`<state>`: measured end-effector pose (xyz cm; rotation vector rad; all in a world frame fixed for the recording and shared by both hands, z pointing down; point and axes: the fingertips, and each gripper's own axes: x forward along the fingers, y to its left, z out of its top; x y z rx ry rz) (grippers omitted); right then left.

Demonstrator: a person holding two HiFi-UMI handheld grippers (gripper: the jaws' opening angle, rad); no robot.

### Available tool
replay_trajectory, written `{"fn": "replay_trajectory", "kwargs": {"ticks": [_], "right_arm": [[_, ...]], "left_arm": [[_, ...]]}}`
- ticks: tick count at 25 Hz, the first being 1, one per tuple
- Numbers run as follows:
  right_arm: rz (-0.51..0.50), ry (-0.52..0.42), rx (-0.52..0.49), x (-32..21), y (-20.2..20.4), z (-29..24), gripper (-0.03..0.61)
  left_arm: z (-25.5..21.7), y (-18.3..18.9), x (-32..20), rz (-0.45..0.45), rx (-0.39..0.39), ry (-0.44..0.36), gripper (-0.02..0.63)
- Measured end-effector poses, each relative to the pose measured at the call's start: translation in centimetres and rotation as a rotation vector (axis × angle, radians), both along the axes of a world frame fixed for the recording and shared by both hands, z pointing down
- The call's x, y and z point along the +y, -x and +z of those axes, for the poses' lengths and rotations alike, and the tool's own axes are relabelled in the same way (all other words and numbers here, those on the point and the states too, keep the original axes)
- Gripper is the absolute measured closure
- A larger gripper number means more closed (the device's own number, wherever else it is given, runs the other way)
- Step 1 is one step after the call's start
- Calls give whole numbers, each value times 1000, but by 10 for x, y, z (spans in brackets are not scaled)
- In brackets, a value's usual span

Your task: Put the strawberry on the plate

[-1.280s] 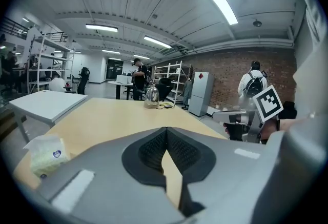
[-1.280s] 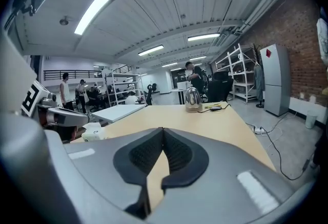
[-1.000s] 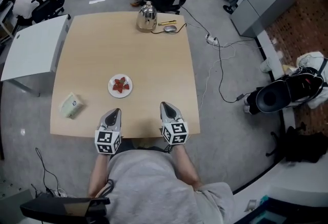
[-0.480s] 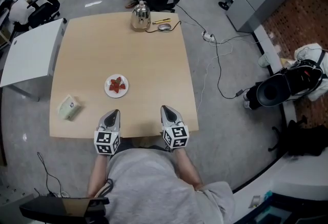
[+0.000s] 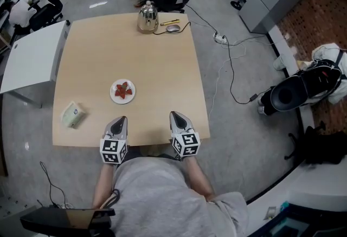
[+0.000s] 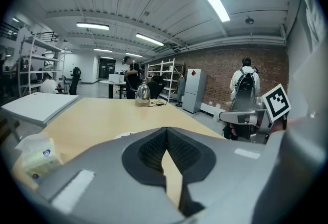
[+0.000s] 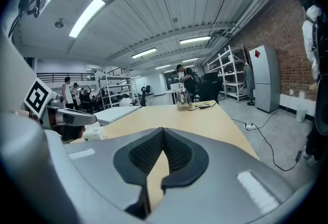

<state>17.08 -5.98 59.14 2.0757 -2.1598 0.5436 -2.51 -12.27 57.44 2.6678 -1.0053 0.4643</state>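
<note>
**Head view.** Found strawberry [image 5: 124, 90] on plate [image 5: 113, 94], left of middle of surface [image 5: 162, 68], closer to near edge than to far edge. Looks like more than one red piece; too small to count. Compared with a second back: slight slide of the whole picture leftward, surface and plate together. No shift of plate against the surface edges, so put down to head motion, not handling. Noted left gripper [image 5: 121, 119] and right gripper [image 5: 174, 114] side by side at near edge, same spots as before, well apart from plate. Logged pack [image 5: 72, 114] by near-left corner and kettle [image 5: 147, 17] at far edge, both in place as before.

**Left gripper view.** Saw fingers [image 6: 150, 149] closed tip to tip, nothing between them, only bare surface through the gap lower down. Caught a pale sliver just past the gripper body, probably the plate rim. Could not make out strawberry here.

**Right gripper view.** Saw fingers [image 7: 178, 151] pressed together, empty. Looked along the surface to kettle at far edge, with left gripper off to the left.

**Judgement.** No real motion save the camera's. Fruit already on plate, both tools idle and empty. Taken as task complete, with no further reach called for.
</note>
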Motion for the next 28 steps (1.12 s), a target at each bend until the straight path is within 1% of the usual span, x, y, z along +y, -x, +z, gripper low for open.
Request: {"fn": "replay_trajectory", "kwargs": {"ticks": [28], "right_arm": [[7, 12, 5, 1, -6, 2, 572]], "left_arm": [[0, -7, -3, 3, -5, 7, 594]]}}
